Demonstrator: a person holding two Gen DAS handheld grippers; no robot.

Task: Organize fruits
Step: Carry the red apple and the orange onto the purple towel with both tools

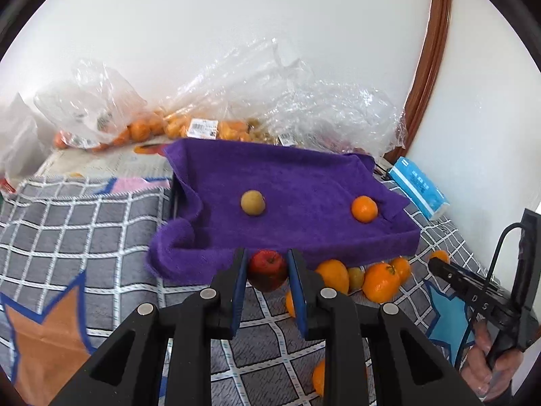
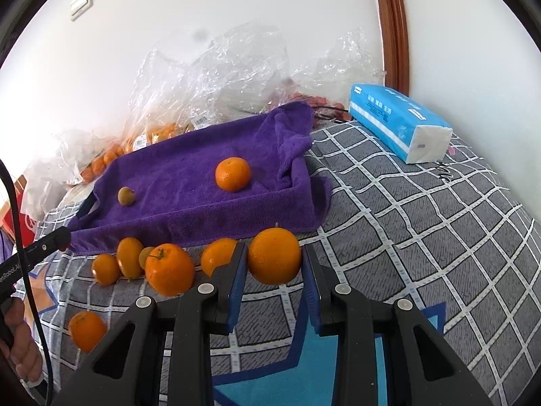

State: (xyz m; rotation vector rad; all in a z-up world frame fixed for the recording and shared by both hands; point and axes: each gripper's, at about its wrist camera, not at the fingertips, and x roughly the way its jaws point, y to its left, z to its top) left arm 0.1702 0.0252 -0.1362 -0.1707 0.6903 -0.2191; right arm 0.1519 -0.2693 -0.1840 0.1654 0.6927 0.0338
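Note:
My left gripper (image 1: 267,264) is shut on a red apple (image 1: 267,269), held just above the checked cloth in front of the purple towel tray (image 1: 304,176). On that towel lie a yellow-brown round fruit (image 1: 253,203) and a small orange (image 1: 364,208). In the right wrist view my right gripper (image 2: 274,260) is shut on a large orange (image 2: 274,256), near the front edge of the purple towel tray (image 2: 203,209). The same small orange (image 2: 233,174) and yellow-brown fruit (image 2: 126,196) rest on it. Loose oranges (image 2: 169,269) lie to the left on the cloth.
Clear plastic bags of oranges (image 1: 203,125) pile up behind the tray against the white wall. A blue tissue pack (image 2: 399,125) lies at the back right. More loose oranges (image 1: 380,282) sit before the tray. A hand (image 1: 490,368) holds the other gripper at the right edge.

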